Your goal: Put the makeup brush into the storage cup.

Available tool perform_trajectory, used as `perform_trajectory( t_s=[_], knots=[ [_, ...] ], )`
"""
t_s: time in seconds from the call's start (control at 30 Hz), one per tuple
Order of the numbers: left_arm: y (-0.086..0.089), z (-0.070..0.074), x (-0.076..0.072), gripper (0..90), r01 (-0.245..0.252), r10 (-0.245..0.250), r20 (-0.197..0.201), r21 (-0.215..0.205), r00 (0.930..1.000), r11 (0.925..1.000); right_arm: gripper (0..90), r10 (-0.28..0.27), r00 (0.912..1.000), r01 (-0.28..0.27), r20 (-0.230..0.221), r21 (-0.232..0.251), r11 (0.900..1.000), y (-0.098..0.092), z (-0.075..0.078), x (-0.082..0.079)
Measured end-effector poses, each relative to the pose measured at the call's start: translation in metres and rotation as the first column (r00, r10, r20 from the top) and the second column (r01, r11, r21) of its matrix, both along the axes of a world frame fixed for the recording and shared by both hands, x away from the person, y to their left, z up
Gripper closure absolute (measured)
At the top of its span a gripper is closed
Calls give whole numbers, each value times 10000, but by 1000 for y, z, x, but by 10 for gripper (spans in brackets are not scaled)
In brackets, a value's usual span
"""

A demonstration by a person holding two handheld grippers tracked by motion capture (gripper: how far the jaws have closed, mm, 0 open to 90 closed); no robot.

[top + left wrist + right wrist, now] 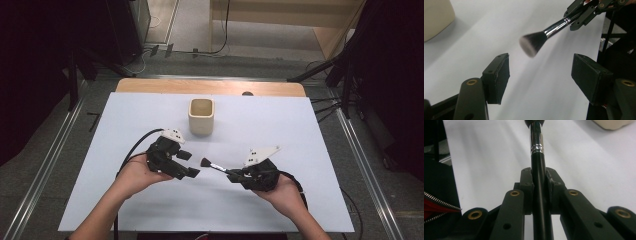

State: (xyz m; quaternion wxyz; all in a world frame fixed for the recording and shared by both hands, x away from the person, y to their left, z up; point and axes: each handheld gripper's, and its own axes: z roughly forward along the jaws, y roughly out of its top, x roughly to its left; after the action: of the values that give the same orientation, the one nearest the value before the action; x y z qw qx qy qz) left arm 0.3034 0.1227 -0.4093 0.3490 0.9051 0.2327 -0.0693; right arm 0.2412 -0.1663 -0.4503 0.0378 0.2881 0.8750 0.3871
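Right gripper (234,175): you've got it clamped tight on the black handle of the makeup brush (214,165). In the right gripper view the handle (539,187) runs straight up between the two pads, both pressing on it.

Brush: held up off the sheet, tilted, with its dark bristle head pointing away from your right gripper toward your left one. The silver band sits just past the fingertips of the right gripper.

Left gripper (189,164): jaws wide apart, nothing between the pads. The brush head hangs just ahead of its fingertips, near but not touching.

Cup (201,116): cream, squarish, standing upright on the white sheet (300,130), ahead of both grippers and a bit closer to your left one. Well apart from the brush.

In the way: nothing lies between the brush head and the cup, just bare sheet. The left gripper's open jaws are the closest thing to the bristles.

Around: wooden table edge (150,85) beyond the sheet, grey floor and dark stands off to both sides.

Left gripper view extras: here you see the fuzzy bristle head (532,43) and your right gripper (584,15) gripping the handle from the far side, plus a corner of the cup (435,17).

Right gripper view extras: it gives you the pad contact up close, but the bristles are cut off at the top. The cup's base (614,123) peeks in at the top right.

High view extras: both your hands and the trailing cables.
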Motion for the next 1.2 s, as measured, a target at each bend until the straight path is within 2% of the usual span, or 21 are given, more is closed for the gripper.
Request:
perform_trajectory(
  t_s=[0.03,0.2,0.47,0.57,0.67,0.83,0.93,0.97,1.07,1.2],
  knots=[
    [0,0,0,306,-76,76,-26,-19,10000,10000,792,-127,9998,127,154,39,9999,-1,0,-1],
    [1,-2,-4,300,-340,328,-331,-364,9989,9988,792,-555,9982,551,241,164,9983,-1,3,-6],
    [0,-5,-9,297,-622,608,-298,-481,9977,9969,792,-1406,9896,1388,306,558,9888,-1,6,-11],
    [0,-6,-9,284,-731,709,-418,-553,9966,9958,792,-1947,9795,1913,525,629,9795,3,8,-16],
    [0,-7,-9,281,-711,684,-442,-642,9967,9954,792,-2207,9739,2160,534,813,9730,5,9,-18],
    [1,-7,-10,273,-839,807,-441,-749,9958,9937,792,-2815,9580,2731,550,1247,9539,19,9,-21],
    [3,-6,-10,271,-1036,985,-568,-946,9935,9901,792,-3085,9490,2979,644,1367,9448,27,6,-24],
    [3,-6,-10,271,-1090,1035,-595,-989,9928,9891,792,-3239,9432,3114,740,1430,9395,30,5,-25],
    [3,-7,-10,271,-1291,1205,-737,-1253,9900,9837,792,-3393,9373,3238,791,1624,9321,35,2,-27],
    [3,-8,-10,272,-1357,1245,-851,-1429,9886,9804,792,-3603,9295,3425,794,1776,9226,39,-4,-32]
  ],
)
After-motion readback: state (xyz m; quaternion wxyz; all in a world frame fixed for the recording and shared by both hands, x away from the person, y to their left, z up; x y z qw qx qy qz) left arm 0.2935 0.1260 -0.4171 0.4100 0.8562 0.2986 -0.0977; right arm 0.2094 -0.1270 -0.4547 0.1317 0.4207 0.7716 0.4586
